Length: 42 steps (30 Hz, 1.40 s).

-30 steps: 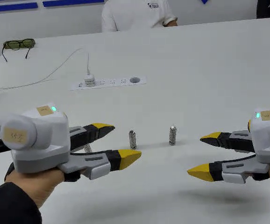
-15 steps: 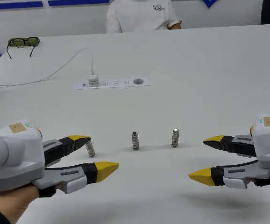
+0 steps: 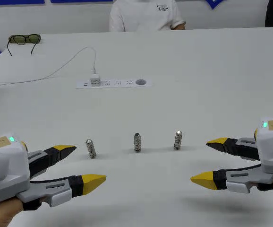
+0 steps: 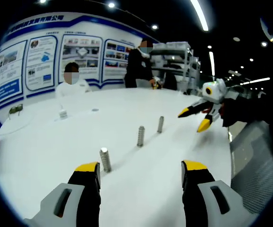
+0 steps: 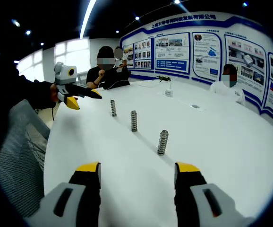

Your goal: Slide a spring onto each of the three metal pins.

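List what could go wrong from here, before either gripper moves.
1. The leftmost spring-covered metal pin appears to lean in the head view and stands close to the open left gripper; a nudge could topple it.
2. The middle spring-covered pin and the right spring-covered pin stand on the white table with no visible holder, so a sweep by the open right gripper might knock them over.

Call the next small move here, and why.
Probably just draw both grippers back from the row and stop. The left spring, middle spring and right spring already stand in a line on the table, each apparently seated over a pin. The left gripper and right gripper are open, empty and apart from them. The left spring looks slightly tilted, possibly just perspective.
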Tool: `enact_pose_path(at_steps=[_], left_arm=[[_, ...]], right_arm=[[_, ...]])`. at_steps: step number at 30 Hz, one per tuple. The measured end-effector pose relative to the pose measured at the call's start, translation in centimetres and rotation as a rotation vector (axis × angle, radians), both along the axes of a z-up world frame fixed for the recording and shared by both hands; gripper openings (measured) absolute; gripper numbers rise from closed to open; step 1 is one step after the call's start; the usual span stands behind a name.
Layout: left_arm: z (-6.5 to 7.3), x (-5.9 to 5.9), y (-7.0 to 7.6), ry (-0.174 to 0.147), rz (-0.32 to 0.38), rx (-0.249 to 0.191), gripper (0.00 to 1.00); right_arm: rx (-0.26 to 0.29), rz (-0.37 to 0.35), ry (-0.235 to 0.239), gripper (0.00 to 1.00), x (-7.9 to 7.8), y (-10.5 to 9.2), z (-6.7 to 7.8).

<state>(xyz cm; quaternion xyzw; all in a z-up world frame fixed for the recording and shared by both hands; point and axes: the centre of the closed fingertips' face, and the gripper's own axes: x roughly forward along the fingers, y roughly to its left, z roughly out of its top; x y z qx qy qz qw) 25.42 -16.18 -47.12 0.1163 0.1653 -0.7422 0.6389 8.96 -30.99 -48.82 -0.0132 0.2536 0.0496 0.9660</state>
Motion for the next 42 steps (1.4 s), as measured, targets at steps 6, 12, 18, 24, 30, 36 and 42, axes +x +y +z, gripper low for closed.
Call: enact_pose_path(at_steps=[6,12,18,24,30,36,42], left_arm=[[-1.3,0.6,0.8,-0.002,0.009,0.030,0.71],[-2.0,0.8,1.4,-0.009,0.006,0.049,0.72],[-2.6,0.7,1.6,-0.010,-0.001,0.064,0.73],[-2.9,0.9,1.6,-0.003,0.005,0.069,0.74],[-2.8,1.2,1.7,0.003,0.014,0.067,0.74],[-2.8,1.0,1.7,0.004,0.015,0.068,0.74],[-2.8,1.1,1.7,0.003,0.016,0.067,0.74]], right_arm=[[-0.002,0.000,0.004,0.65,0.1,0.1,0.0],[-0.005,-0.007,0.004,0.65,0.0,0.0,0.0],[-0.007,-0.017,0.002,0.65,-0.1,-0.2,0.1],[-0.010,-0.020,0.002,0.66,-0.1,-0.2,0.1],[-0.010,-0.023,0.000,0.66,-0.1,-0.4,0.0],[-0.009,-0.024,-0.001,0.66,-0.2,-0.6,-0.1],[-0.008,-0.019,0.001,0.67,-0.1,-0.6,-0.2]])
